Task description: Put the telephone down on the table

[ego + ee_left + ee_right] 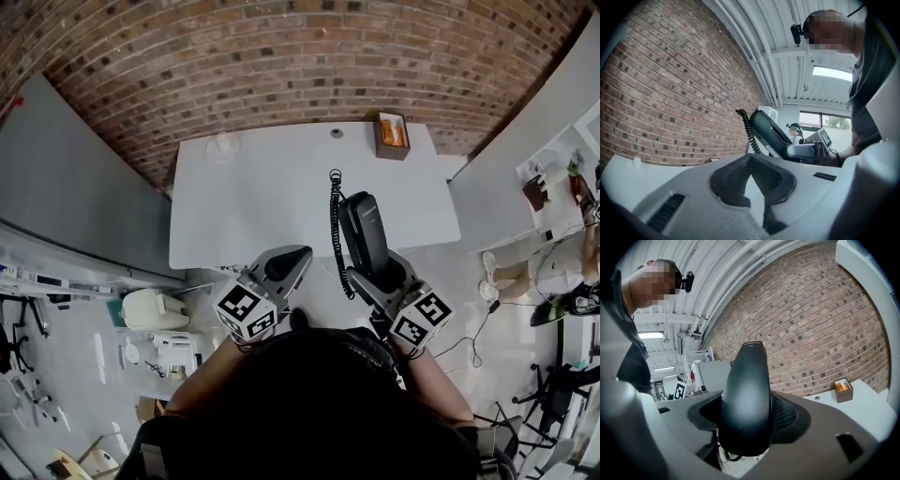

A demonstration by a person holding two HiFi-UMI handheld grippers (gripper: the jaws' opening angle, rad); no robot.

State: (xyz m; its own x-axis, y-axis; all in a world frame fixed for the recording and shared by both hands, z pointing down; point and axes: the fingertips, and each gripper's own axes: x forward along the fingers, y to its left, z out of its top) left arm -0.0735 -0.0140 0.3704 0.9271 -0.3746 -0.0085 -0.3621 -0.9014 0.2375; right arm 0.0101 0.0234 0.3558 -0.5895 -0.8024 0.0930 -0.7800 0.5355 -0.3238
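— What is clamped by the right gripper [746, 423]?
— The black telephone [746, 380], held upright between the jaws.
— And to the telephone's right?
— A small brown box [843, 390] is seen on the white table [867, 411]

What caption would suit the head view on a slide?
Right gripper grips a black telephone handset, coiled cord attached, over the white table; left gripper empty alongside.

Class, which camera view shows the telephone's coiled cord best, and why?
The head view: most of the cord runs beside the telephone held in the right claw. The left gripper view shows only part; in the right gripper view the telephone hides it.
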